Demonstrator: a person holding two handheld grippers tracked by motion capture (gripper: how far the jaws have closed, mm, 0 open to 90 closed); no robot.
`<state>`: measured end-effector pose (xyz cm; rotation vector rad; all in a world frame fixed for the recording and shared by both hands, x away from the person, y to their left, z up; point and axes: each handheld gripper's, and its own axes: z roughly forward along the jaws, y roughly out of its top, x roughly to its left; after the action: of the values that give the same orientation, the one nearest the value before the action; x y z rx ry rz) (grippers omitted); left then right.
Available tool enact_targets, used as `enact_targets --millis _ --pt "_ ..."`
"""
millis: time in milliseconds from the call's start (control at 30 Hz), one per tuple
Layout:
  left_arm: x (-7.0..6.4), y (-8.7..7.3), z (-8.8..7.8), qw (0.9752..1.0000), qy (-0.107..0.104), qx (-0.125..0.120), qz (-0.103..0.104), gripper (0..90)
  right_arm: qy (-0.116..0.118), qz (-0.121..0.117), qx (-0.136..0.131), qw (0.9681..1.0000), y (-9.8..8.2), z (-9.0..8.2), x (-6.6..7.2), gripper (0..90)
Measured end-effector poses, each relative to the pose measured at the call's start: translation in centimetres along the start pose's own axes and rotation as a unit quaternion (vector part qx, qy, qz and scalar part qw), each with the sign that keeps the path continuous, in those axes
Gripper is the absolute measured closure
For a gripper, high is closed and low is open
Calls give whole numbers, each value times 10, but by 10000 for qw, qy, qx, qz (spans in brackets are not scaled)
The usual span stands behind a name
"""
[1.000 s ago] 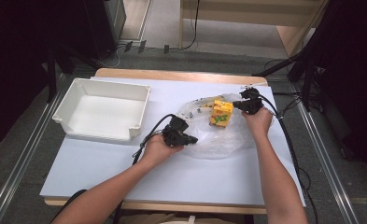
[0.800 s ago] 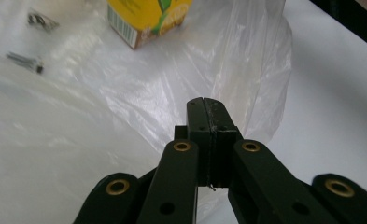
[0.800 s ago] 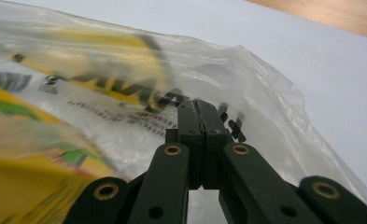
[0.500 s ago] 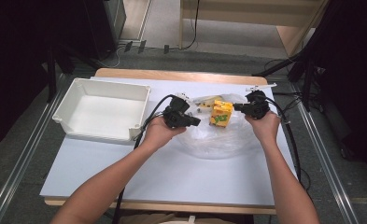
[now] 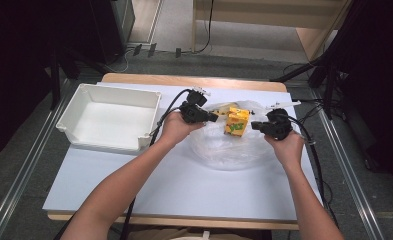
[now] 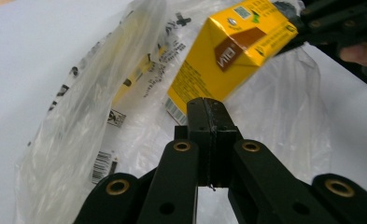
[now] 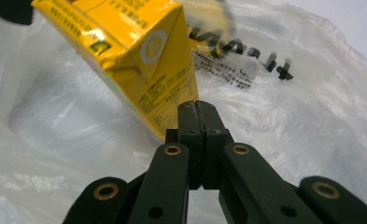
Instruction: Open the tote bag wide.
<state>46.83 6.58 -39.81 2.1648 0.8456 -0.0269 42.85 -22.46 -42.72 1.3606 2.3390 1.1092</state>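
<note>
Both forearms reach in from the near edge of the desk (image 5: 134, 195), a pale blue-white top with a wooden rim. The left hand (image 5: 174, 127) carries the left tool (image 5: 215, 118) pointing toward the right, and the right hand (image 5: 286, 145) carries the right tool (image 5: 254, 125) pointing back at it, so the two face each other across the yellow cardboard drink carton (image 5: 237, 121). In each gripper view the black jaws are pressed flat together with nothing between them. The carton stands tilted between the two tool tips, over a crumpled clear plastic bag with black print (image 5: 229, 147); whether either tip touches the carton I cannot tell. In the left gripper view the carton (image 6: 230, 51) sits just past the closed tip, with the bag (image 6: 102, 112) spread below. An empty white rectangular plastic bin (image 5: 109, 117) rests at the desk's left. Beyond the desk are grey floor, cables and wooden furniture.
</note>
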Motion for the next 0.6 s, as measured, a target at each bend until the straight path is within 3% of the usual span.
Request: enact_targets --millis 167,233,433,533,600 --pt "6 11 4 9999 126 26 -101 900 28 -18 97 9999 -12 -5 4 900" --pt "4 21 2 9998 220 37 -3 900 37 -21 127 9999 -15 -7 7 900" --pt "5 39 0 9996 276 -1 44 900 60 -95 155 9998 -21 -9 14 900" --pt "7 42 11 9994 294 46 170 900 74 -66 217 9997 -26 -6 17 900" --pt "10 40 19 9994 308 55 125 900 76 -44 269 9996 -29 -4 17 900"
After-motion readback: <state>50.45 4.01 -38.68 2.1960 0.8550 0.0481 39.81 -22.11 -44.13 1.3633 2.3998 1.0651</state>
